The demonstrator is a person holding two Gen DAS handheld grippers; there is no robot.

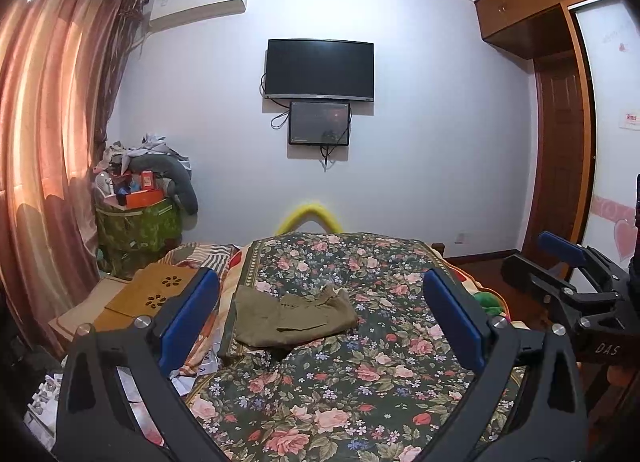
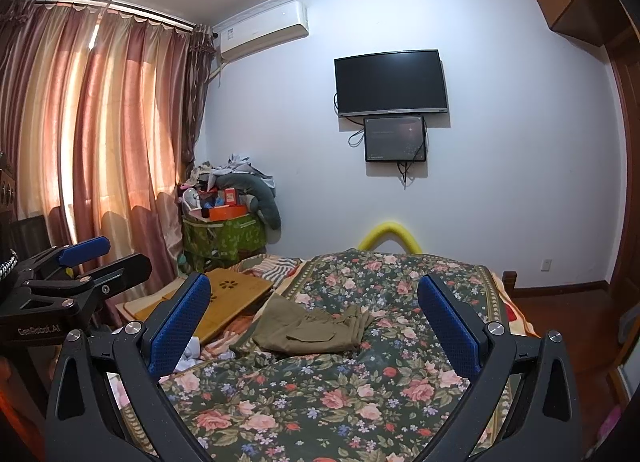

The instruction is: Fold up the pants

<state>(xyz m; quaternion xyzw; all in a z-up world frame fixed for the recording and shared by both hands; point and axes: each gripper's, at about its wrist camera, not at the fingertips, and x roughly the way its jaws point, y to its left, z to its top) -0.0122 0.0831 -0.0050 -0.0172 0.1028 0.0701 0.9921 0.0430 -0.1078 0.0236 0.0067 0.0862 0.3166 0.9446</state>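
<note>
Olive-green pants lie bunched in a compact heap on the floral bedspread, toward the bed's left side. In the right wrist view the same pants sit a little left of centre. My left gripper hovers above the near part of the bed, open, with nothing between its blue pads. My right gripper is also open and holds nothing, raised over the bed short of the pants. Each gripper shows at the edge of the other's view: the right gripper and the left gripper.
A wooden lap desk rests on the bed's left edge beside a striped blanket. A green storage box piled with clutter stands by the curtains. A yellow foam tube arches at the bed's far end.
</note>
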